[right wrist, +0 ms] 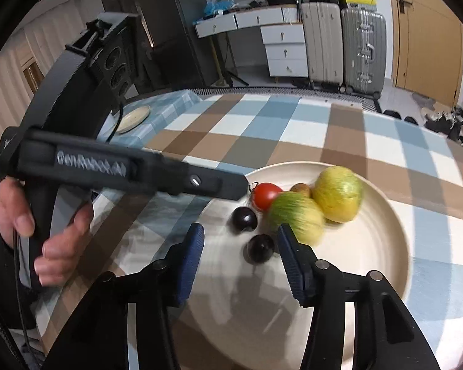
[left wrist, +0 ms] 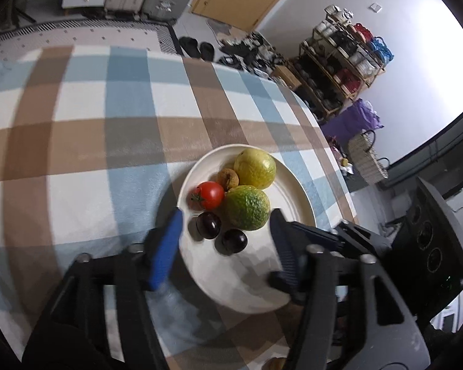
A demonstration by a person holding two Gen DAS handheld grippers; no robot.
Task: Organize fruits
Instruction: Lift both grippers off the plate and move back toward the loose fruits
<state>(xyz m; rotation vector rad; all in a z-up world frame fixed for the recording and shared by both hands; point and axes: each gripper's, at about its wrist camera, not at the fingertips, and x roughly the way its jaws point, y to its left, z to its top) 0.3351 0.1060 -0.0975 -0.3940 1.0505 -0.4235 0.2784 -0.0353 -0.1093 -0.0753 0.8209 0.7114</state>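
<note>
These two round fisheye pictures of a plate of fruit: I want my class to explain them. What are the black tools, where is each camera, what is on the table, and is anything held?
No robot is here. A person holds a hand tool in each hand, each ending in two jaws with blue pads, and a camera on each tool looks forward along them. One picture comes from the left gripper, the other from the right gripper, which also shows the left hand holding its tool.

On the checked tablecloth stands a white plate. On it lie a red tomato, a small brown fruit, a yellow-green fruit, a green bumpy fruit and two dark plums.

Both pairs of jaws stand open above the plate. Nothing is held.
</note>
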